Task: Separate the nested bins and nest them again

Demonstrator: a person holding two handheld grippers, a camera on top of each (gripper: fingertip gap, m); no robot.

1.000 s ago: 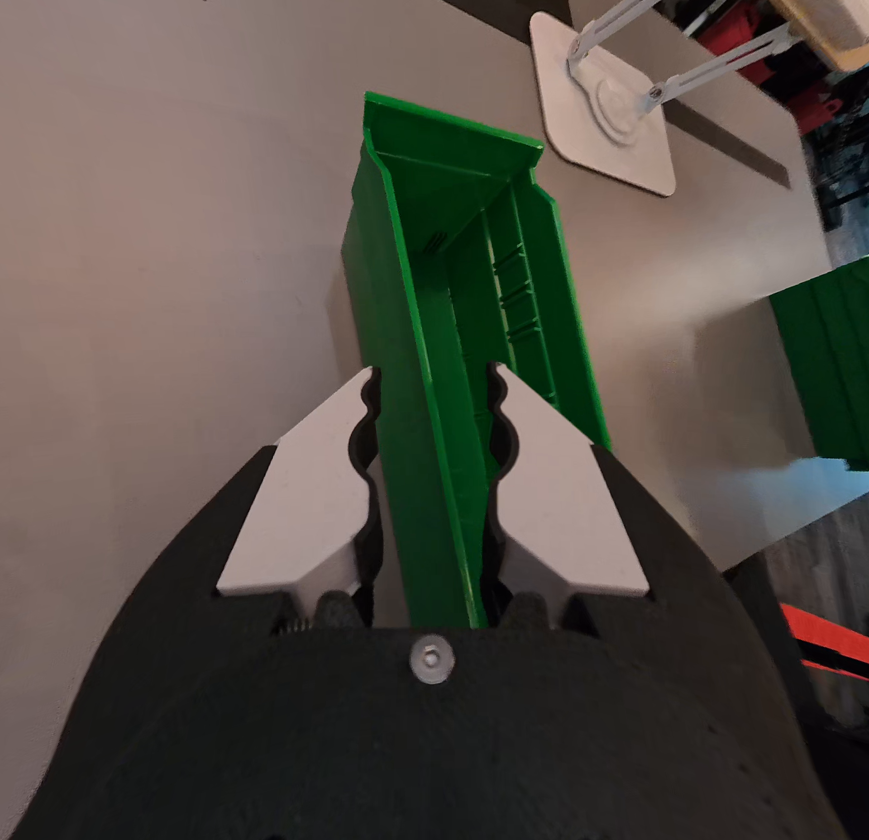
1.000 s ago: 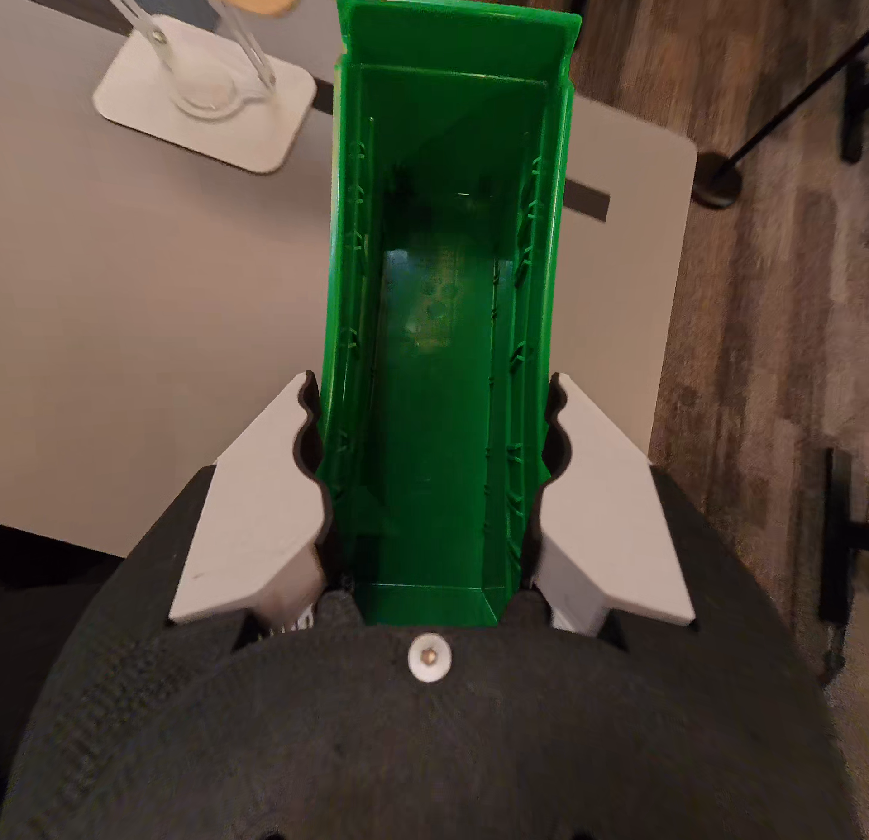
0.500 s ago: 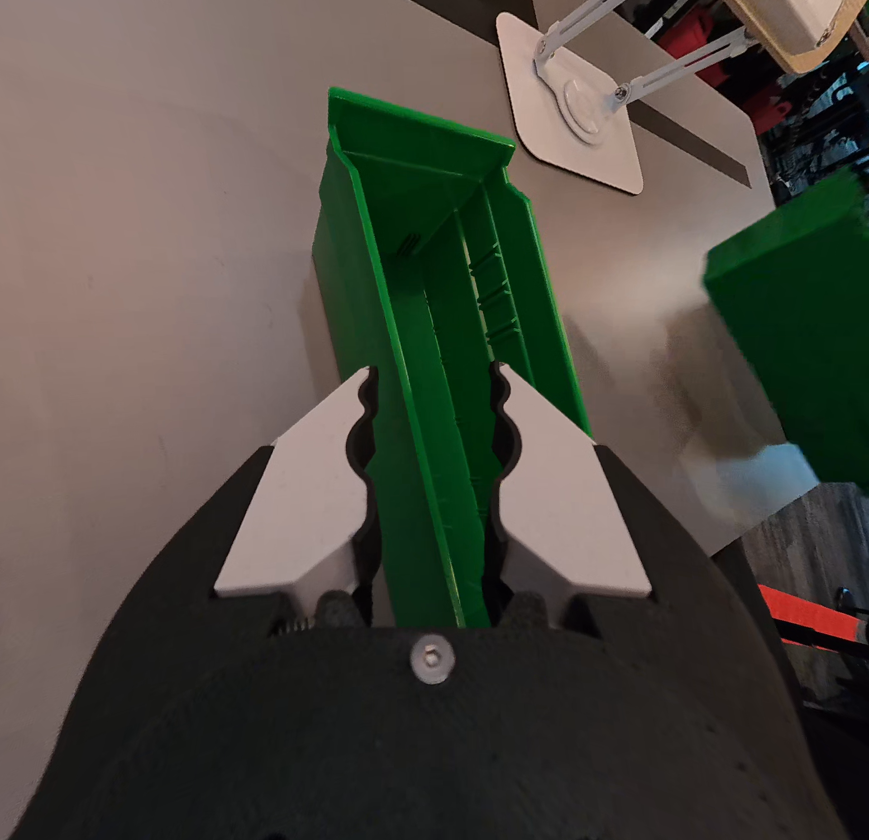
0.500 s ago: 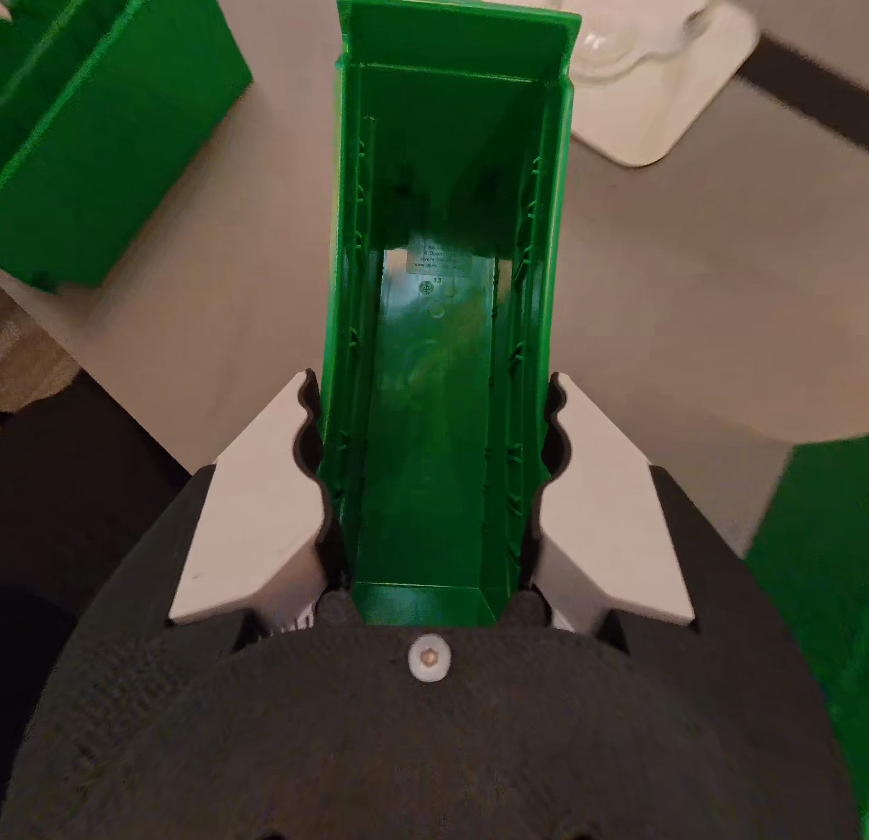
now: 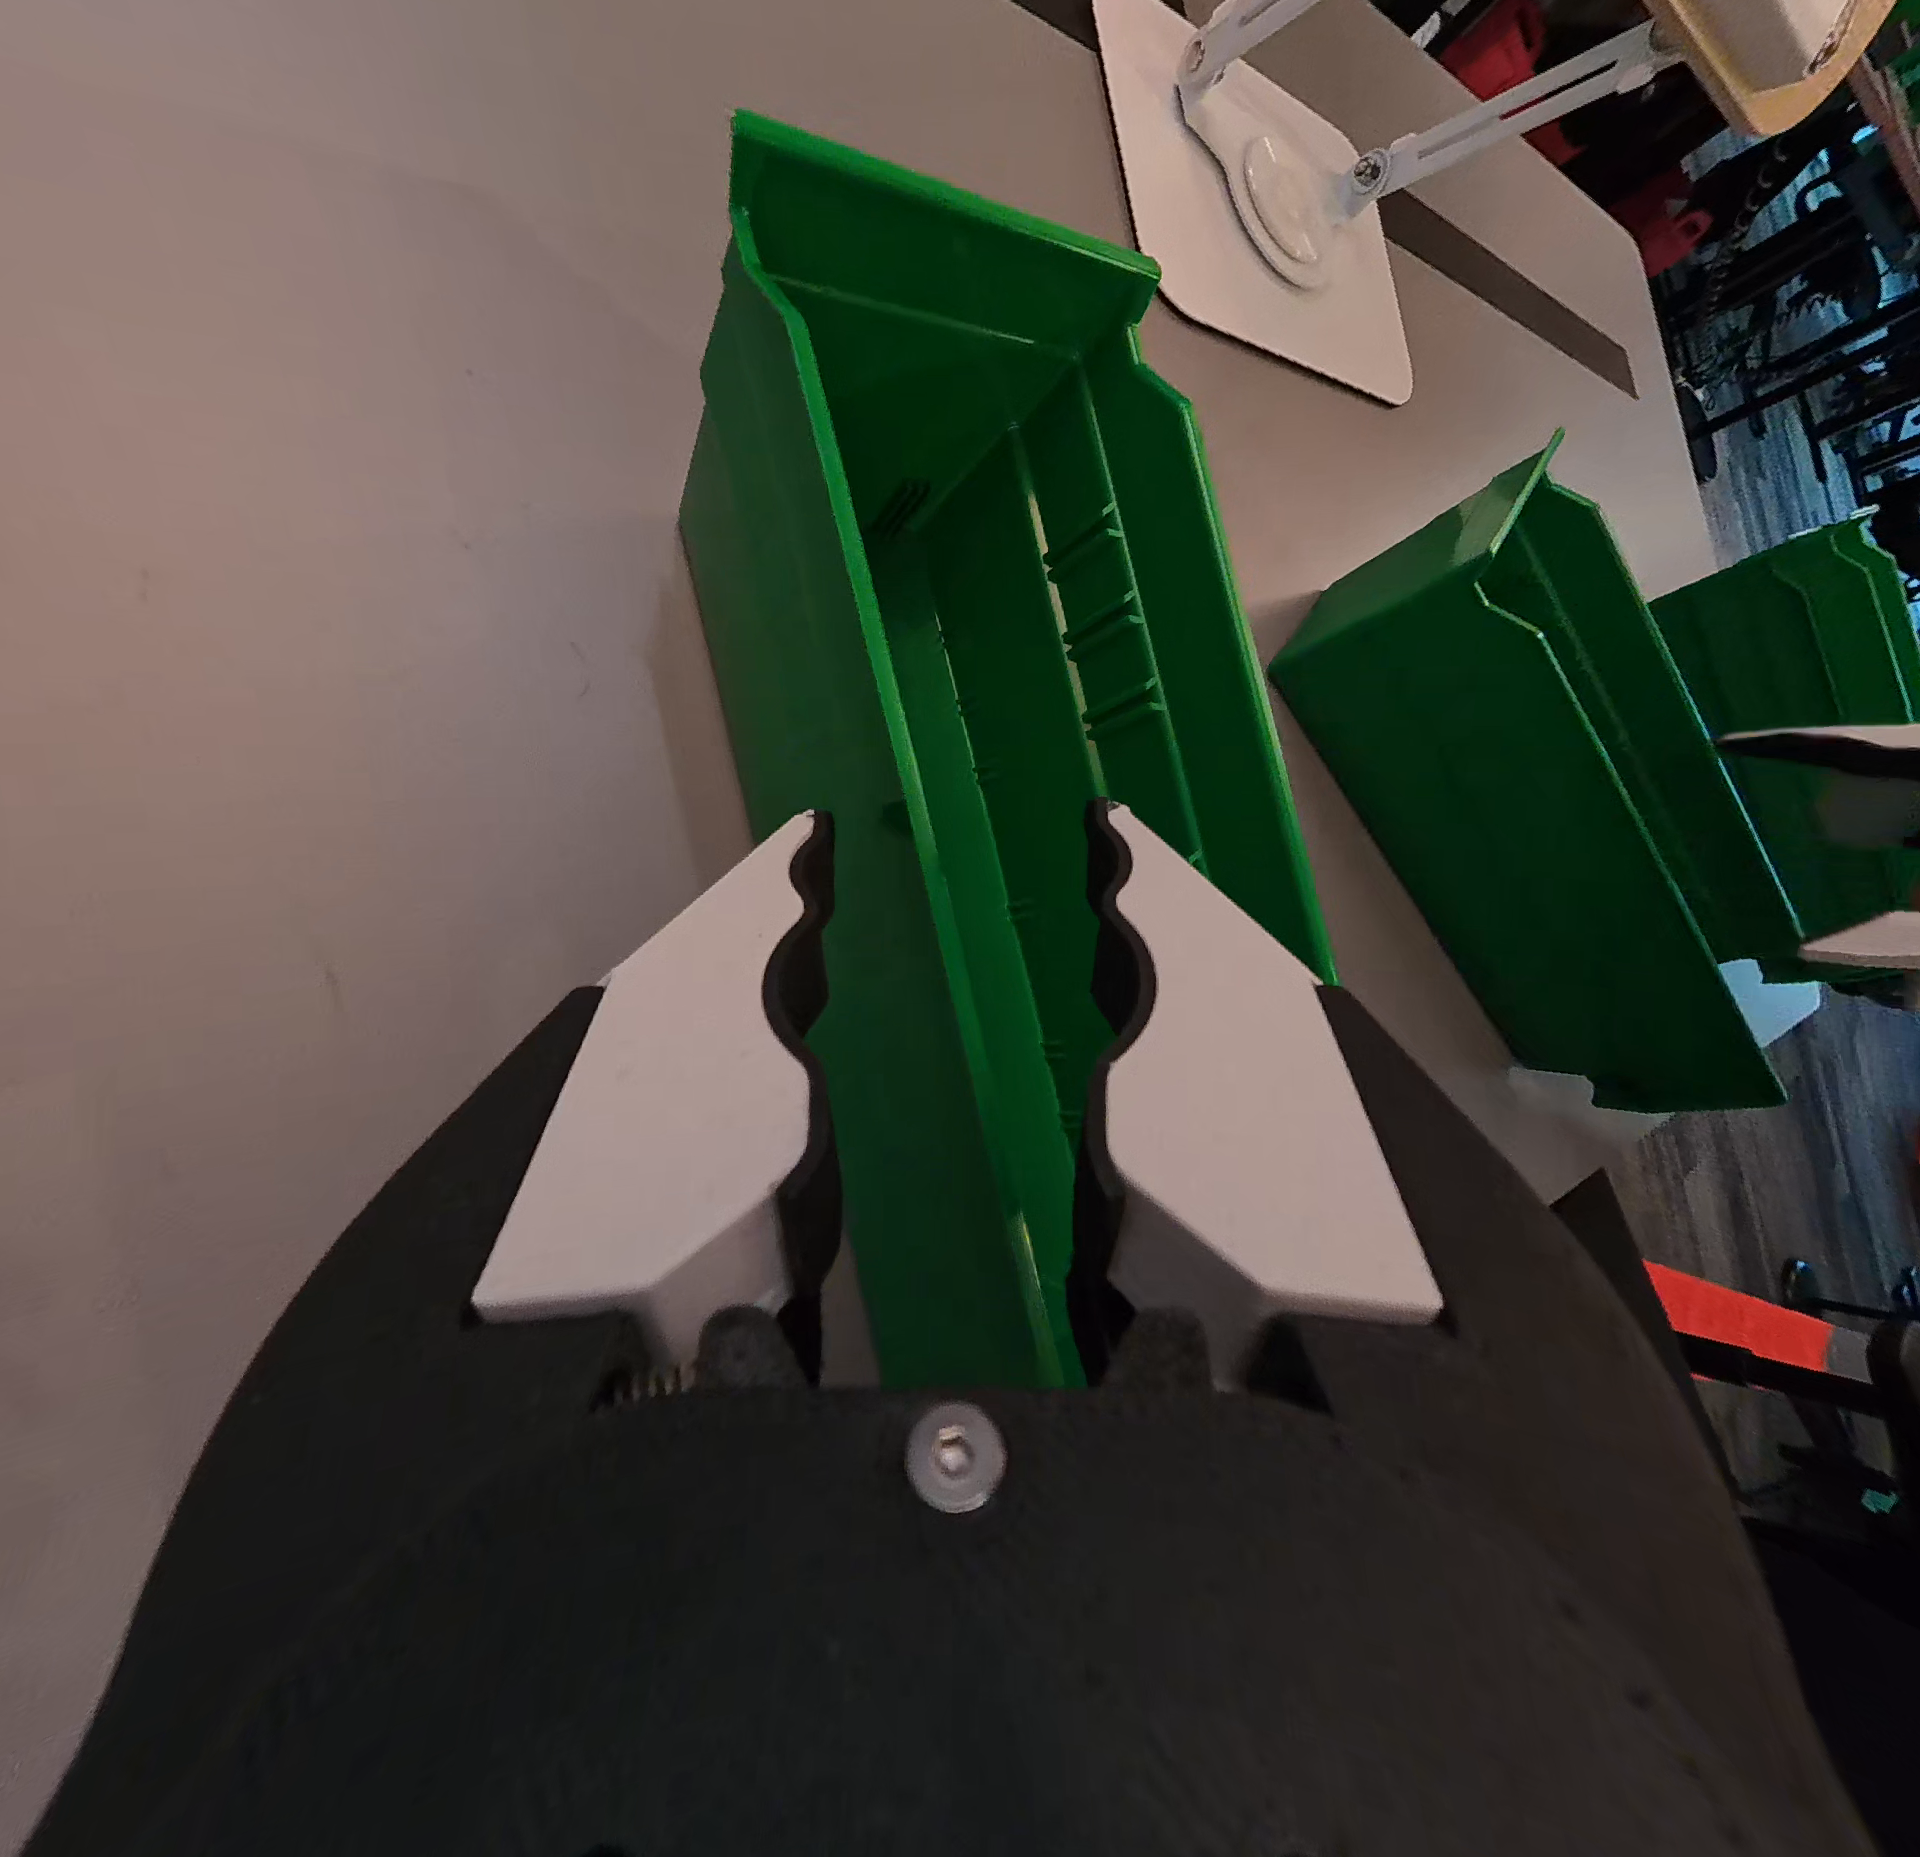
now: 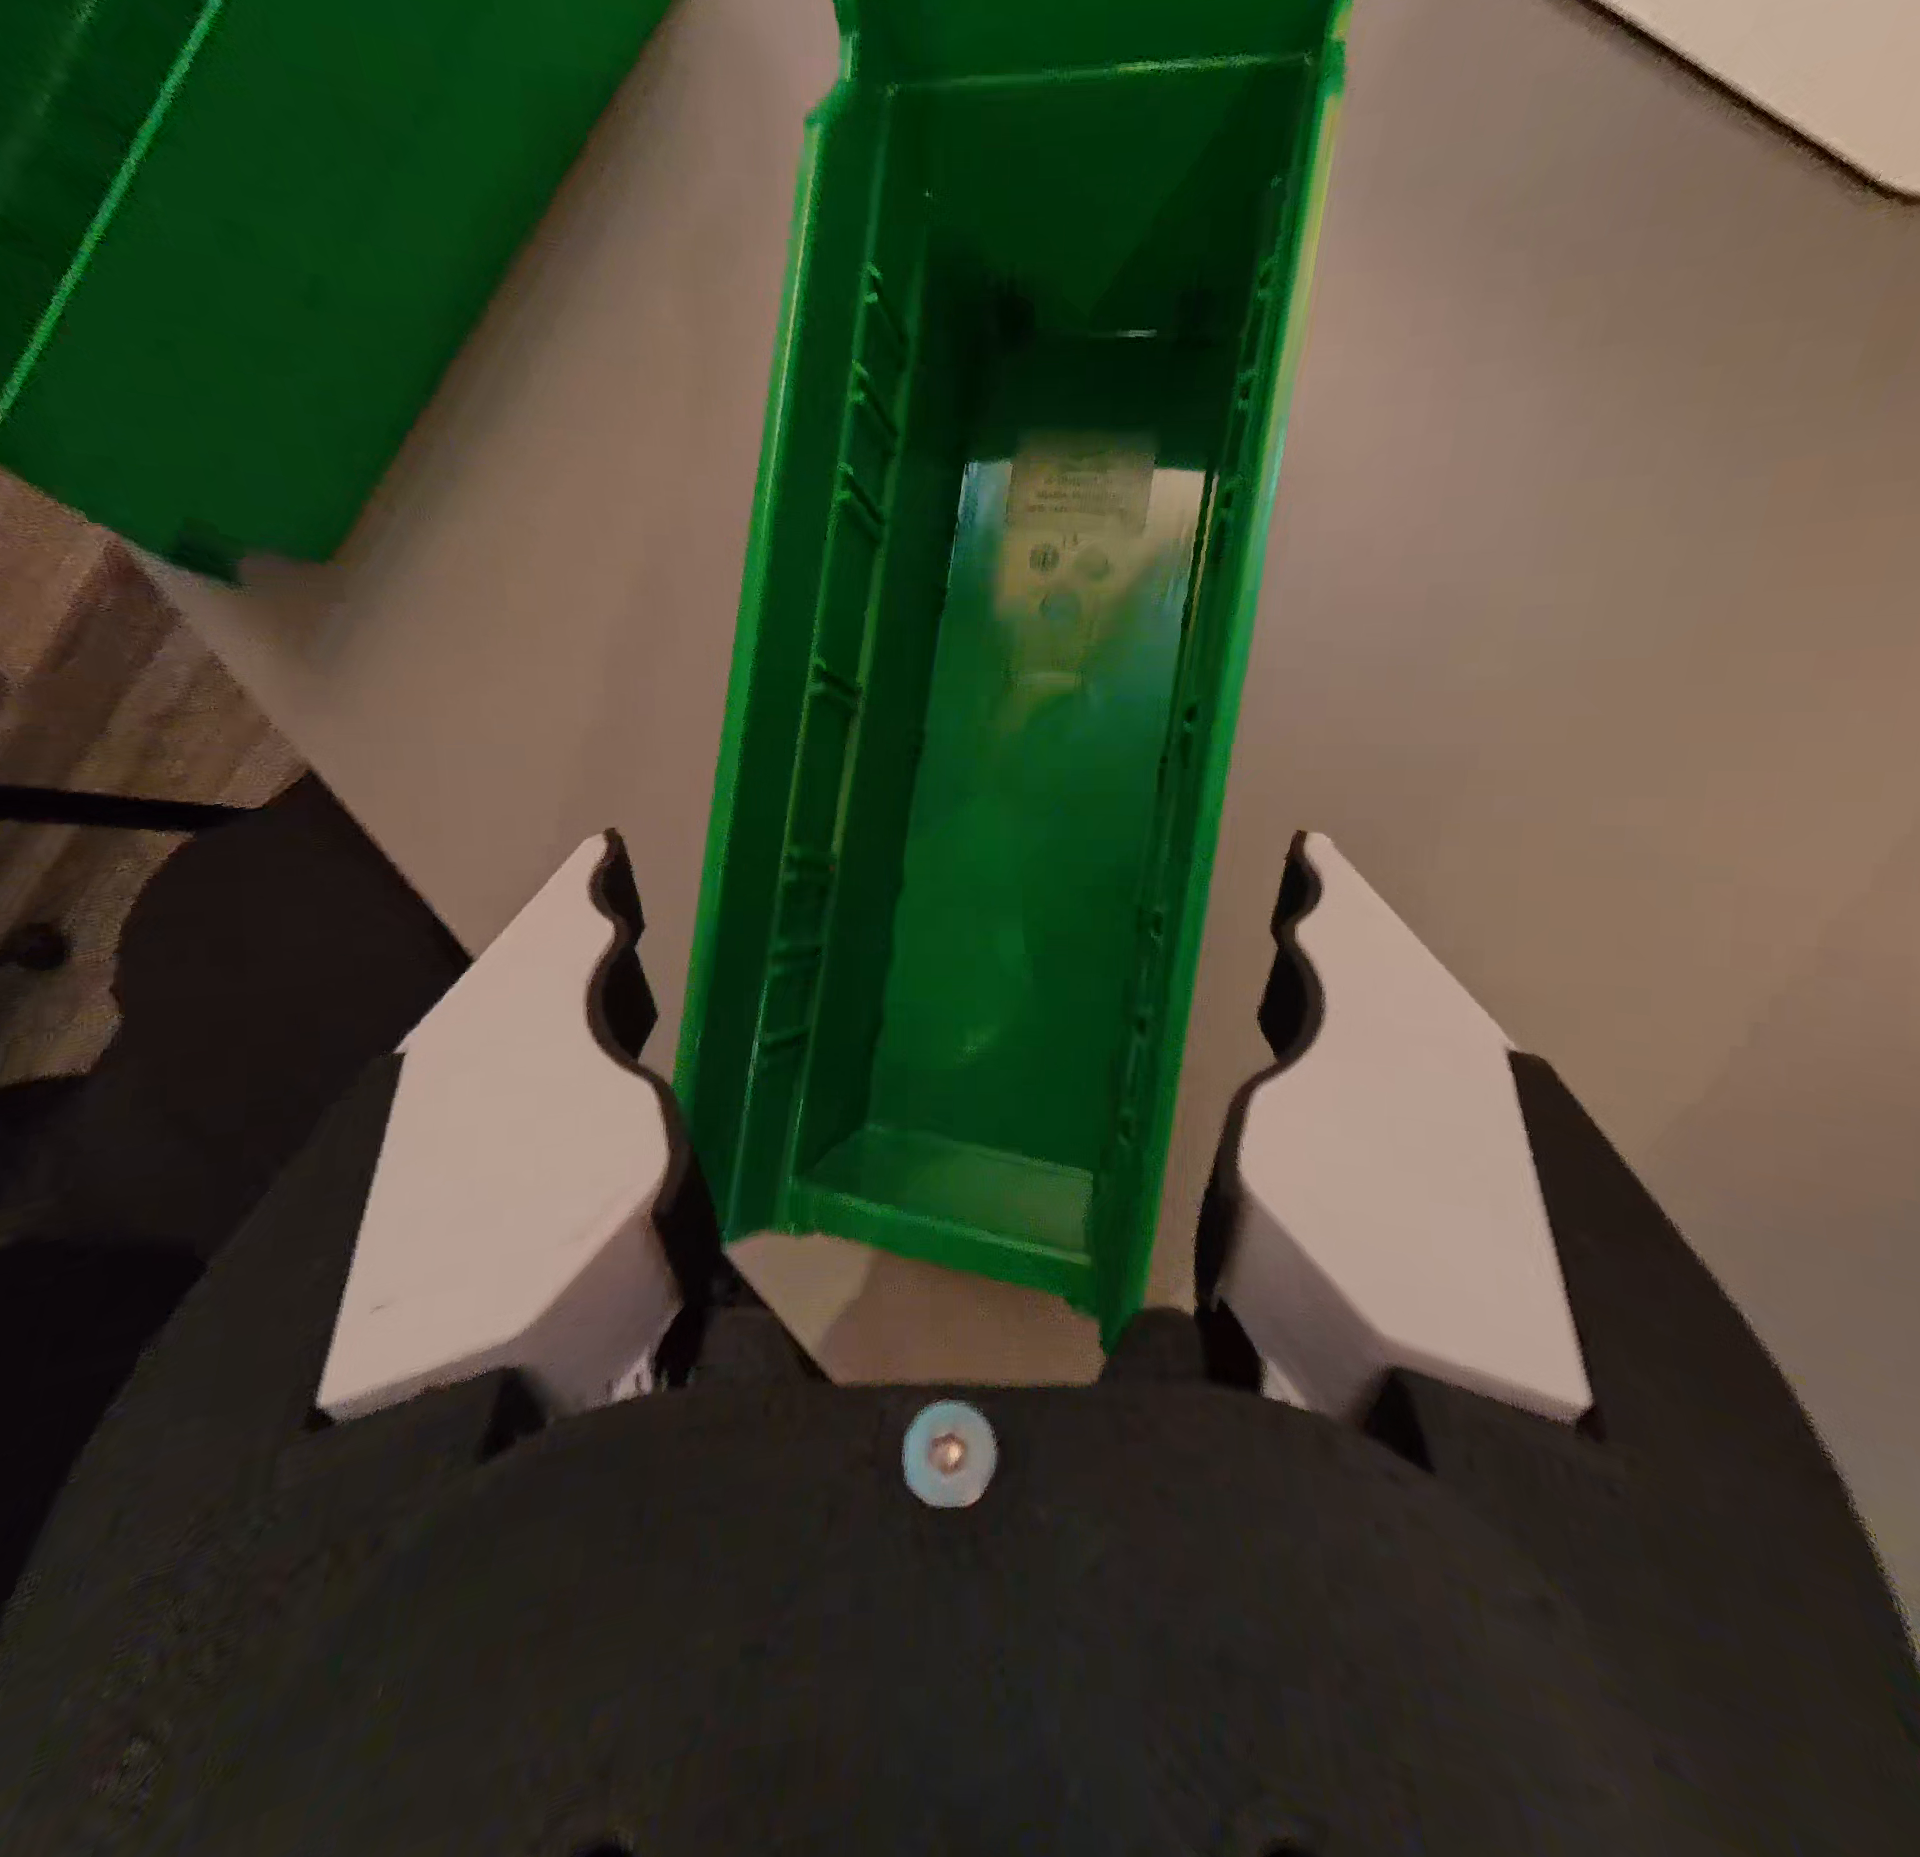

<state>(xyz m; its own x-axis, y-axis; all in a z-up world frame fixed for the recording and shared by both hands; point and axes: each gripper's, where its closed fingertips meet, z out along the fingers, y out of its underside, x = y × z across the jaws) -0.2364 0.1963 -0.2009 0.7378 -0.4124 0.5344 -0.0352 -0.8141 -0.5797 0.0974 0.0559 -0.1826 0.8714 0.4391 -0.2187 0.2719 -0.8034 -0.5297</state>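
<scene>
Green bin (image 5: 831,976) pinched by left gripper (image 5: 956,872), third bin (image 5: 1829,644) seemingly cut off

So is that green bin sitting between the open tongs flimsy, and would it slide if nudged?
The green bin looks fairly stiff: moulded ribs line its walls. Empty and thin-walled, it is probably light. With its glossy plastic on the smooth table, a nudge from the right tongs would likely slide it, not tip it.

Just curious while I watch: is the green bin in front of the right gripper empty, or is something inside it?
Empty. The right wrist view looks straight into the green bin, showing only its bare floor and ribbed walls.
</scene>
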